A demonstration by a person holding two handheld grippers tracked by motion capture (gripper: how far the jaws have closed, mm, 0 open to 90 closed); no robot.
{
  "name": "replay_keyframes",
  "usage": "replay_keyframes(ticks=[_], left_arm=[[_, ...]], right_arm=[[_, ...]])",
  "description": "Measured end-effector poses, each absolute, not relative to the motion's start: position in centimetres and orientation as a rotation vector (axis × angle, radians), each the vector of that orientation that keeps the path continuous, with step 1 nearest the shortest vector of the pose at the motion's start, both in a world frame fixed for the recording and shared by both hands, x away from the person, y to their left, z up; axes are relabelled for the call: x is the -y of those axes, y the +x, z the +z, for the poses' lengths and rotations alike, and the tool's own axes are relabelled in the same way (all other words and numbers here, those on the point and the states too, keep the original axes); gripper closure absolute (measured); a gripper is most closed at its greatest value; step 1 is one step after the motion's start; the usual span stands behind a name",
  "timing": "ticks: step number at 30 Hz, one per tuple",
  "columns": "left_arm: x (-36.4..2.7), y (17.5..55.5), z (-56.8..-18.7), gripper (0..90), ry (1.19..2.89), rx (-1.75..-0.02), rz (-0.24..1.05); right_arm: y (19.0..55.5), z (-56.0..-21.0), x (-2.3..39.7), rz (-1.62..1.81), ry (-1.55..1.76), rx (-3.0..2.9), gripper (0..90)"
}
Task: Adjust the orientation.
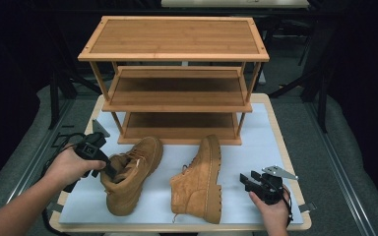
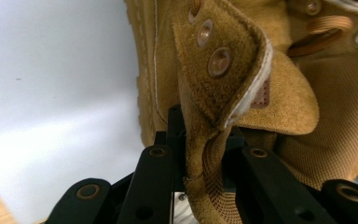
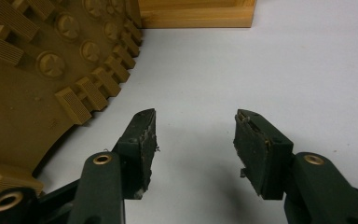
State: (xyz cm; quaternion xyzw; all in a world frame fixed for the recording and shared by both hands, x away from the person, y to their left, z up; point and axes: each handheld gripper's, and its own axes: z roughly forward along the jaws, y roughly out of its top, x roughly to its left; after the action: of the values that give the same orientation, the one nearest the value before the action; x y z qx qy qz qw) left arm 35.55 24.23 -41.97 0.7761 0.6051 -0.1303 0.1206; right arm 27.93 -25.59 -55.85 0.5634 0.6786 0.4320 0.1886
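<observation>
- Left gripper (image 1: pixel 109 166) clamped on collar of left boot (image 1: pixel 130 174), near-left on white mat (image 1: pixel 256 140); collar flap (image 2: pixel 214 93) sits between jaws.
- Right gripper (image 1: pixel 248 181) jaws apart, nothing between them, near-right; bare mat around it.
- Wooden rack (image 1: pixel 174 78) far centre, shelves bare.
- Right boot (image 1: pixel 199 182) on its side, sole facing right gripper.

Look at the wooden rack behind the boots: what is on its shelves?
The rack has three shelves. The top and middle ones are bare. The visible part of the bottom shelf is bare too; its back is in shadow, and the boot tips cover its front edge.
</observation>
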Motion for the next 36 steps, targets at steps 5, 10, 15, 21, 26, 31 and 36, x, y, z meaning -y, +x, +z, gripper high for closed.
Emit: replay_keyframes(ticks=[5,10,15,21,26,31,36], left_arm=[[-24.8,35.4,-41.3,80.6,2.215,-1.762,-0.423],[-25.4,35.0,-40.6,80.6,2.147,-1.783,-0.426],[-26.0,34.6,-39.1,80.5,2.14,-1.765,-0.416],[-26.4,34.0,-36.0,80.4,2.131,-1.748,-0.41],[-26.4,33.3,-33.7,80.6,2.133,-1.73,-0.384],[-26.4,32.7,-31.6,80.6,2.148,-1.707,-0.372],[-26.8,32.0,-29.3,80.5,2.133,-1.696,-0.365]], right_arm=[[27.9,-55.8,25.7,1.21,1.597,-1.913,47.9],[27.9,-55.8,25.7,1.21,1.598,-1.913,47.9],[28.0,-55.9,25.6,1.209,1.597,-1.912,47.9],[28.0,-55.9,25.8,1.225,1.6,-1.896,47.9],[28.0,-55.9,25.8,1.24,1.593,-1.883,47.9],[28.0,-56.0,25.7,1.233,1.595,-1.884,47.9],[28.0,-55.9,25.5,1.212,1.579,-1.891,47.6]])
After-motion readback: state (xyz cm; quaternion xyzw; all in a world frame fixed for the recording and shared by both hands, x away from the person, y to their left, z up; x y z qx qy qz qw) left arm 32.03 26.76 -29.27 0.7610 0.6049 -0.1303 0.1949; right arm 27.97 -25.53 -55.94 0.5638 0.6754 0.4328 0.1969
